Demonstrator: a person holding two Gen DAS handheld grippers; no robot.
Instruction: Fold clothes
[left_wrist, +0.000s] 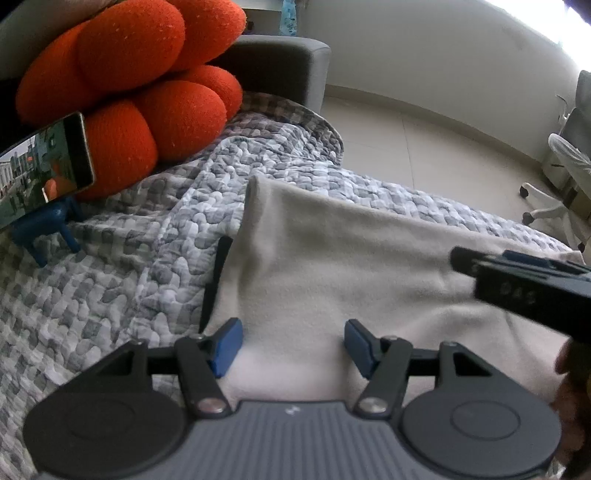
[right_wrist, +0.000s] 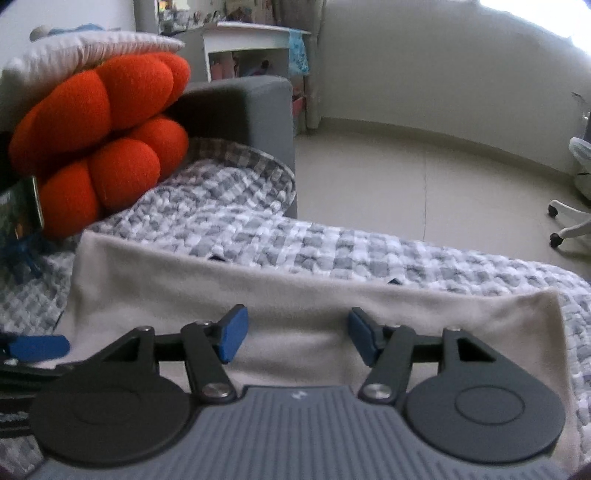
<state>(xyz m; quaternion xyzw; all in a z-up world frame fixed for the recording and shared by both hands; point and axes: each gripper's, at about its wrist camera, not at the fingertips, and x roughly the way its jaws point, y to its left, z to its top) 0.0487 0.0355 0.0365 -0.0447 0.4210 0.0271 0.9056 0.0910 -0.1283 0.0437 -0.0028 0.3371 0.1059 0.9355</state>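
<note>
A beige fleece garment (left_wrist: 332, 266) lies spread flat on the grey-and-white checked quilt (left_wrist: 122, 266). My left gripper (left_wrist: 293, 345) hovers over the garment's near left part, its blue pads (left_wrist: 229, 347) wide apart with only flat cloth under the gap. The body of the right gripper (left_wrist: 524, 291) juts in from the right above the cloth. In the right wrist view the same garment (right_wrist: 314, 295) stretches across, far edge straight. My right gripper (right_wrist: 297, 336) stands open over its near edge. A blue fingertip of the left gripper (right_wrist: 37, 348) shows at the left.
An orange knotted cushion (left_wrist: 122, 85) and a phone on a blue stand (left_wrist: 44, 177) sit at the back left of the quilt. A black strip (left_wrist: 218, 273) peeks from under the garment's left edge. Grey sofa arm (right_wrist: 240, 110), tiled floor and a wheeled chair (right_wrist: 569, 218) lie beyond.
</note>
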